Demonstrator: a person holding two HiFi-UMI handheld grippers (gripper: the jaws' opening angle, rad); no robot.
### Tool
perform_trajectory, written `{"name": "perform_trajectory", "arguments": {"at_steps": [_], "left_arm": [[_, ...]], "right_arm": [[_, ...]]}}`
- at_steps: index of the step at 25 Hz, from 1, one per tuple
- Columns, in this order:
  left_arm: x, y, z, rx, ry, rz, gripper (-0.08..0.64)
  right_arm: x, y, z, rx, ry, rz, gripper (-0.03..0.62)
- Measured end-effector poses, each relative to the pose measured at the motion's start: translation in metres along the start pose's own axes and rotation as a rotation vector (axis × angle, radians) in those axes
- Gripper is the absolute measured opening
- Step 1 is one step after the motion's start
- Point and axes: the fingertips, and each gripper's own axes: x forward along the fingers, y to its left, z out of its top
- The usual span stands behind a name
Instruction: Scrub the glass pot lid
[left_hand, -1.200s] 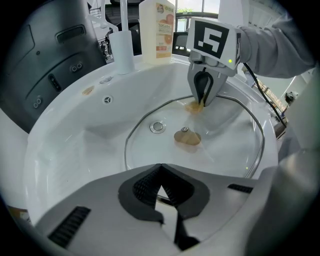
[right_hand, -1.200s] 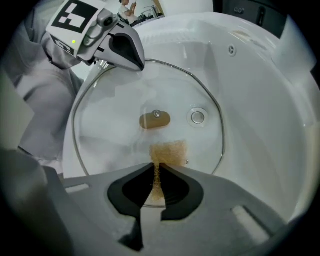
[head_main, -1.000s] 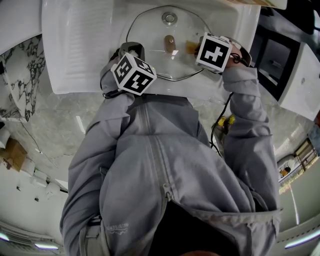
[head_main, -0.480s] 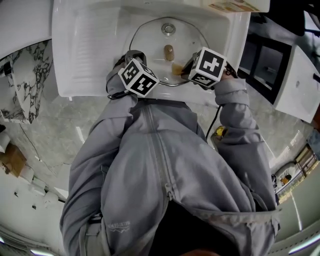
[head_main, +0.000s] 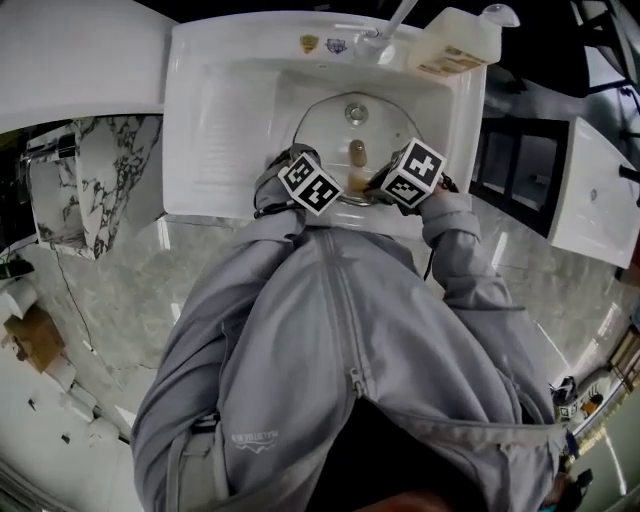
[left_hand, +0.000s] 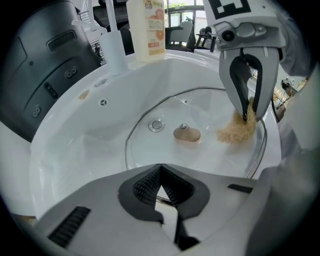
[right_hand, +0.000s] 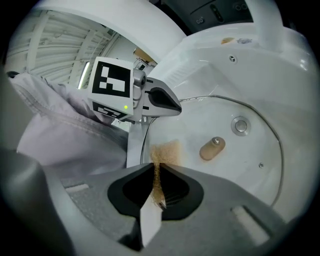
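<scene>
Sink (head_main: 230, 120) is white, w/ the glass lid (left_hand: 210, 157) lying knob-up in its basin. The drain (left_hand: 157, 125) shows through the glass, just beyond the brown knob (left_hand: 187, 134).

Left gripper (left_hand: 160, 175) points steeply down at the lid's near edge. Its jaws are closed tight, w/ the metal rim (left_hand: 161, 199) running in between the ribbed pads, so it pinches the lid by the edge. Rest of the lid spreads away from that grip twd the far basin wall.

Right gripper (right_hand: 156, 170) comes in at a slant over the lid's near-right part. Its jaws are squeezed together on a tan fibrous scrub pad (left_hand: 236, 132). The pad's free end fans out past the tips and lies on the glass, just inside the rim and beside the knob, not touching it. From the left gripper view, pad and right gripper sit to the right of the knob. From the right gripper view, the left gripper is at the lid's opposite near edge, w/ its marker cube (right_hand: 111, 85) up top.

In the head view both grippers are at the lid's near side, knob btwn them and a bit farther off. A soap bottle (left_hand: 146, 27) and the tap (left_hand: 112, 45) stand on the far ledge, well apart from the lid. Person's grey jacket (head_main: 330, 350) fills the lower part of the head view.
</scene>
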Motion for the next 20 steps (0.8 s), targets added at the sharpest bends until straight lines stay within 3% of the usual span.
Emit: {"name": "perform_trajectory", "arguments": {"at_steps": [4, 8, 15, 20], "left_arm": [[-0.006, -0.014, -0.005, -0.06, -0.007, -0.029, 0.006], [-0.017, -0.011, 0.0, -0.088, -0.056, -0.027, 0.006], [-0.045, -0.006, 0.036, -0.171, -0.245, -0.009, 0.006], [-0.061, -0.021, 0.076, -0.206, -0.392, -0.098, 0.008]], "right_arm": [[0.008, 0.007, -0.004, 0.029, -0.061, -0.046, 0.029], [-0.001, 0.01, 0.016, -0.009, -0.243, -0.126, 0.029], [-0.043, -0.005, 0.03, -0.022, -0.602, -0.406, 0.029], [-0.079, -0.015, 0.021, -0.002, -0.771, -0.592, 0.029]]}}
